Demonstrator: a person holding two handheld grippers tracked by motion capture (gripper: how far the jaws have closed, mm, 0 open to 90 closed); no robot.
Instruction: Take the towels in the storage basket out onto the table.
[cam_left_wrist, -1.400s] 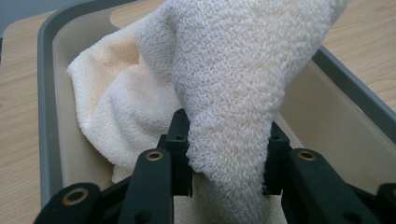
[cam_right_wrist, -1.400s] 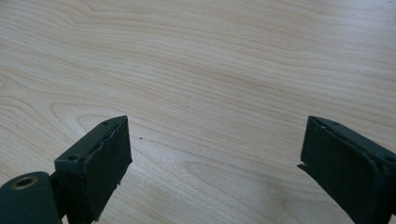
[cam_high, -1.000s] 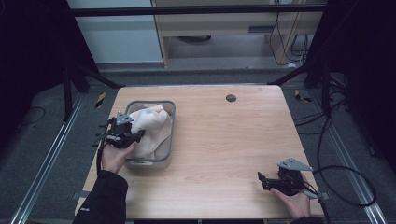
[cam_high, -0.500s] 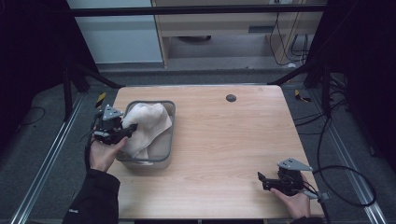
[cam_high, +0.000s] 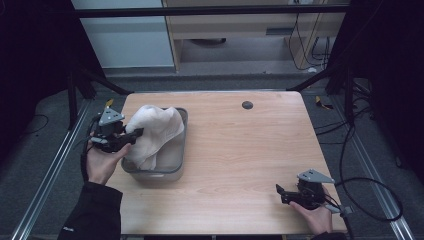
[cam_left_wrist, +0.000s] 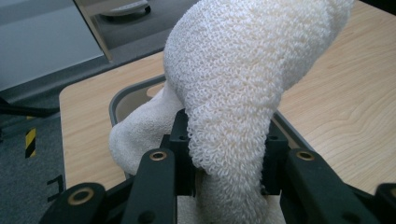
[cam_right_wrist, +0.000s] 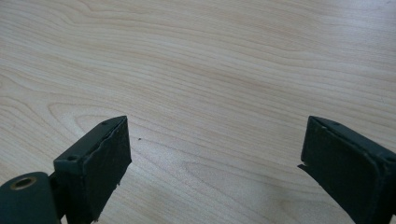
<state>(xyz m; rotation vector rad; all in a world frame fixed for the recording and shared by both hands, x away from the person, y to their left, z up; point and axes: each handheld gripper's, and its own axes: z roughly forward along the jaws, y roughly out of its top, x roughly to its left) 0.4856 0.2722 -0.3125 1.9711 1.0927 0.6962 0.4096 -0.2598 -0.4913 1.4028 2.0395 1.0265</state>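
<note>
Towel (cam_high: 155, 132) fills our left hand-held gripper (cam_high: 131, 136): in the left gripper view its jaws are clamped tight on a thick fold of the white terry cloth (cam_left_wrist: 233, 93), which bulges above them. From above, we see the cloth partly lifted, its lower end hanging into the grey tub (cam_high: 176, 170) at the desk's (cam_high: 240, 150) left side. Our right hand-held gripper (cam_high: 281, 192) rests near the desk's front right corner, well apart from the tub; its jaws stand wide apart with bare wood (cam_right_wrist: 210, 93) between them, gripping nothing.
</note>
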